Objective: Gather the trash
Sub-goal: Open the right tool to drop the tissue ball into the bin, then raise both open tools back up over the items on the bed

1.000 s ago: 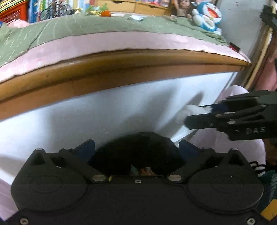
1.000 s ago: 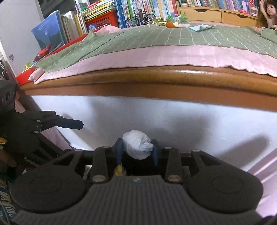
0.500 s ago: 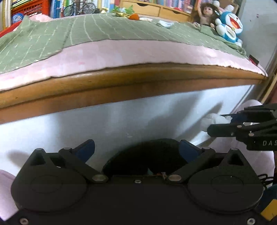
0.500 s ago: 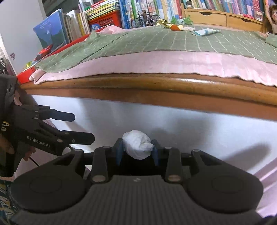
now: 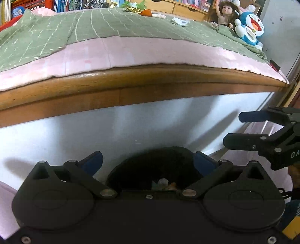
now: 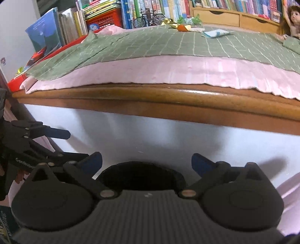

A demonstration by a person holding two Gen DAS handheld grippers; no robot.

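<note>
Left wrist view: left gripper (image 5: 148,159) is standing spread over a dark bin (image 5: 153,169) holding scraps (image 5: 163,183); right gripper (image 5: 234,129), jaws just opened, nothing between. Doll (image 5: 224,14) and blue plush (image 5: 250,28) are sitting on the green blanket (image 5: 112,24).

Right wrist view: right gripper (image 6: 147,161) is gaping, empty, over the bin (image 6: 140,175). Wooden bed rail (image 6: 168,97) is crossing ahead; bookshelf (image 6: 131,11) behind.

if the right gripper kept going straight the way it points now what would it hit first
Most likely the black bin just below and ahead of the right gripper, whose jaws have just been opening with nothing between them. Past it stands the white bed panel; depth is unclear.
</note>
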